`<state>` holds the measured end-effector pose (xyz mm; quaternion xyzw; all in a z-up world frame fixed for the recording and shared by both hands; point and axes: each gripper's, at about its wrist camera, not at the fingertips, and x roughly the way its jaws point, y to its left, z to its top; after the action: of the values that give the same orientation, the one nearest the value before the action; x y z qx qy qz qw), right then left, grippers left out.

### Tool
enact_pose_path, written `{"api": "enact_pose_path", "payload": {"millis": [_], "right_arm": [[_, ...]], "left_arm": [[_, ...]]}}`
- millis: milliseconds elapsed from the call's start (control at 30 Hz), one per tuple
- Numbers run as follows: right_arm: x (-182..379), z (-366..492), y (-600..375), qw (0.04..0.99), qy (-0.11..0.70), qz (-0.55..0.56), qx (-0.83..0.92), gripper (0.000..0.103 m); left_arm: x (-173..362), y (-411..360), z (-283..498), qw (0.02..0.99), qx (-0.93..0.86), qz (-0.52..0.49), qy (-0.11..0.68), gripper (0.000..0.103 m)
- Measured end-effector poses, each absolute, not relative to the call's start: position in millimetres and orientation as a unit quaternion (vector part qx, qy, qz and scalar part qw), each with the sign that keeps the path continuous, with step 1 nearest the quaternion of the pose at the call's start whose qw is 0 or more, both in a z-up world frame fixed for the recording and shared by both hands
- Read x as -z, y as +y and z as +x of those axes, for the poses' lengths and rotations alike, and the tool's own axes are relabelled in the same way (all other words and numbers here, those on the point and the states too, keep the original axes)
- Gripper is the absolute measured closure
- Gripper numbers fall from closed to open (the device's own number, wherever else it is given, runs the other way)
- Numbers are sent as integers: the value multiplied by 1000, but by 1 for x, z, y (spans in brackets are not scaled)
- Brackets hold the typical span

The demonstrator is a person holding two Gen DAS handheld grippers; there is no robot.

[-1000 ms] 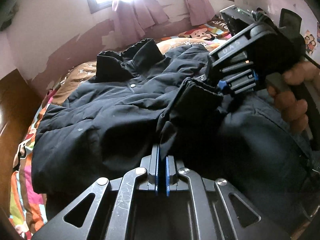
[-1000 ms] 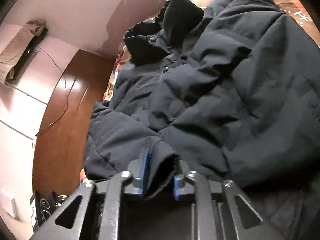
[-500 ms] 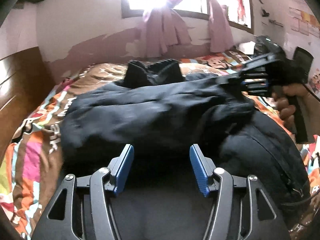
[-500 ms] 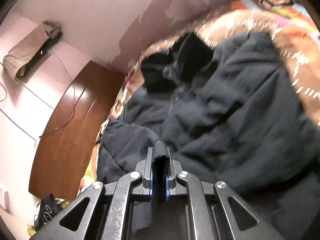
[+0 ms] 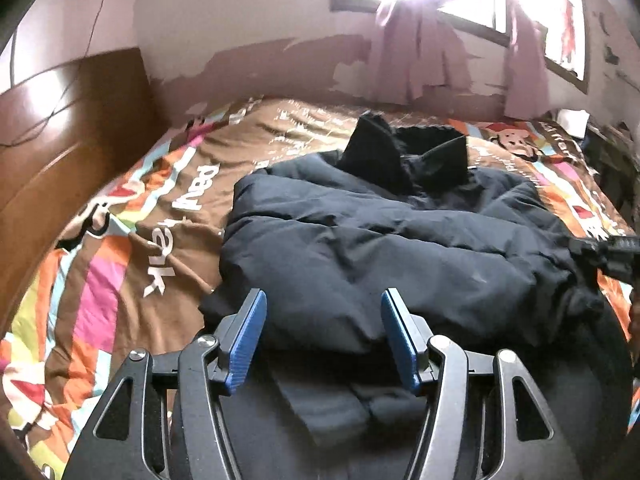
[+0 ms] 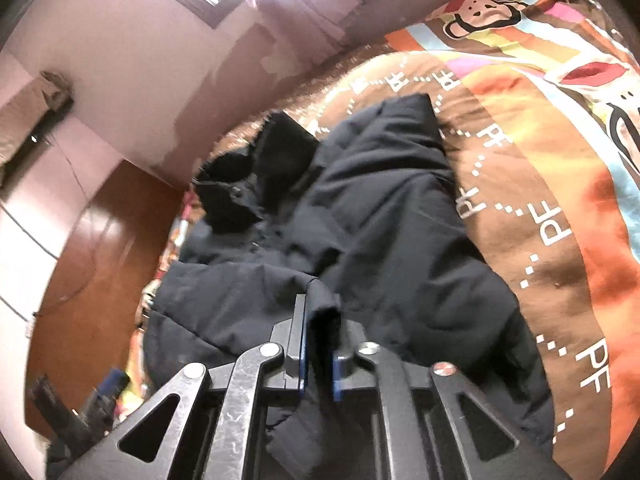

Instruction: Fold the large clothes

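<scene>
A large dark navy padded jacket [image 5: 380, 240] lies bunched on the bed, its black collar [image 5: 400, 156] at the far end. My left gripper [image 5: 322, 332] is open and empty, its blue pads apart just above the jacket's near edge. My right gripper [image 6: 318, 344] is shut on a fold of the jacket's fabric [image 6: 324, 312]; the jacket [image 6: 380, 220] spreads away in front of it. The right gripper also shows at the right edge of the left wrist view [image 5: 612, 252]. The left gripper appears at the lower left of the right wrist view [image 6: 92, 400].
The bed carries a brown, multicoloured cartoon-print cover [image 5: 140, 240]. A wooden headboard [image 5: 52, 152] stands on the left. A pink wall with a bright window and pink curtains [image 5: 420, 48] is behind the bed.
My left gripper opened, let go of the jacket and pulled back. My right gripper stayed shut on the fabric and drew it to the right and away from the collar.
</scene>
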<state>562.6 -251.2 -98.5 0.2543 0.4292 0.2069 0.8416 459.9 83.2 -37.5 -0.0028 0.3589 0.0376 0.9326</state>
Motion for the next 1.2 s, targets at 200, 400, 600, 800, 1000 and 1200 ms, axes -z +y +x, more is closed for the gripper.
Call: {"api": "enact_pose_path", "payload": {"millis": [200, 400, 600, 800, 1000, 1200], "right_arm": [[91, 560, -244, 884, 398, 174, -175, 42], [78, 550, -216, 895, 376, 90, -221, 36], [99, 537, -162, 881, 398, -37, -253, 36], [129, 544, -147, 869, 426, -66, -241, 36], [142, 544, -150, 866, 432, -70, -243, 36], [147, 546, -149, 863, 436, -75, -245, 36]], "left_arm": [[52, 88, 486, 918, -18, -33, 395, 49], [62, 84, 494, 911, -14, -38, 411, 49], [78, 73, 500, 902, -24, 14, 431, 49], [92, 69, 501, 898, -26, 36, 437, 48], [100, 72, 500, 901, -23, 34, 432, 48], [105, 68, 499, 903, -25, 42, 427, 48]]}}
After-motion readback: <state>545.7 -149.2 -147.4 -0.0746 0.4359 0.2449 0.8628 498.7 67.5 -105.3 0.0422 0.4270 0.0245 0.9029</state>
